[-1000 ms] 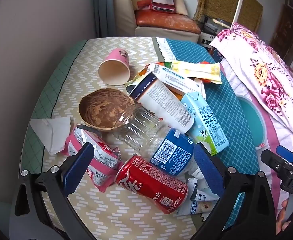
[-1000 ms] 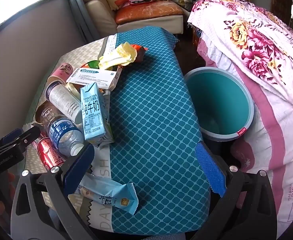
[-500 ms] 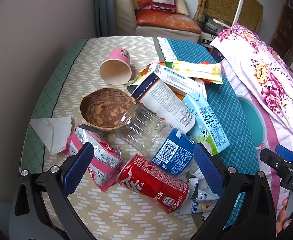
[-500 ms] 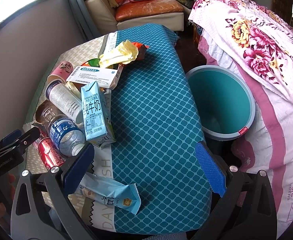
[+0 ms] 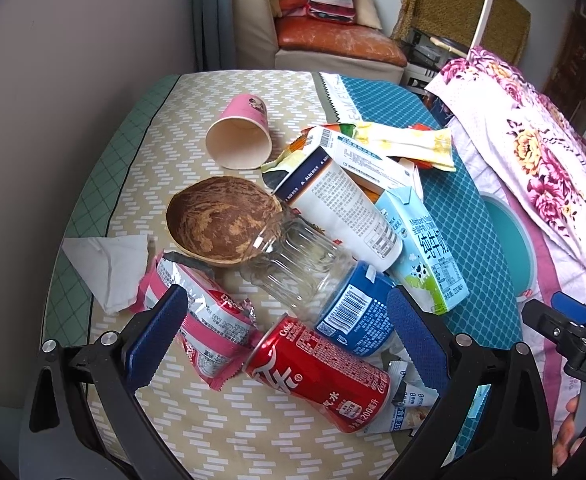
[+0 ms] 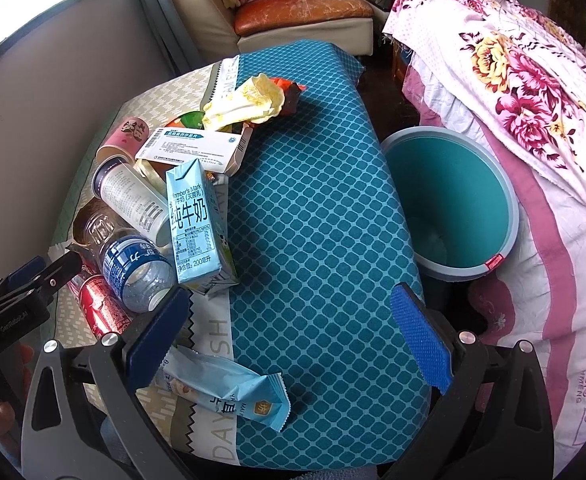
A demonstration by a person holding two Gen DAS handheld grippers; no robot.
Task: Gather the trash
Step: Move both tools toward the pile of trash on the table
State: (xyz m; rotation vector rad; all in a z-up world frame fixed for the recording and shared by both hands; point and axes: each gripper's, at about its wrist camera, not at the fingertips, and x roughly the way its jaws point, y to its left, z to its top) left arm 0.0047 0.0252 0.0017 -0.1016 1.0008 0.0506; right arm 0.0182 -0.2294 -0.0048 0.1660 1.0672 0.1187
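Trash lies piled on the table. In the left wrist view, my left gripper (image 5: 285,332) is open, its pads either side of a red cola can (image 5: 321,376) and a plastic bottle with a blue label (image 5: 325,288). A pink snack wrapper (image 5: 201,320), coconut shell (image 5: 221,222), pink paper cup (image 5: 239,140) and milk carton (image 5: 429,256) lie around. In the right wrist view, my right gripper (image 6: 289,340) is open and empty above the blue cloth, near a light blue wrapper (image 6: 229,388). The teal bin (image 6: 453,204) stands on the floor to the right.
A white tissue (image 5: 109,260) lies at the table's left edge. A white medicine box (image 6: 197,148) and yellow wrapper (image 6: 249,100) lie further back. A flowered bedspread (image 6: 533,100) is right of the bin; a sofa (image 6: 293,12) is behind the table.
Both grippers have drifted slightly back and up, so the trash sits a little lower and nearer in view. Nothing was taken hold of; both stay open.
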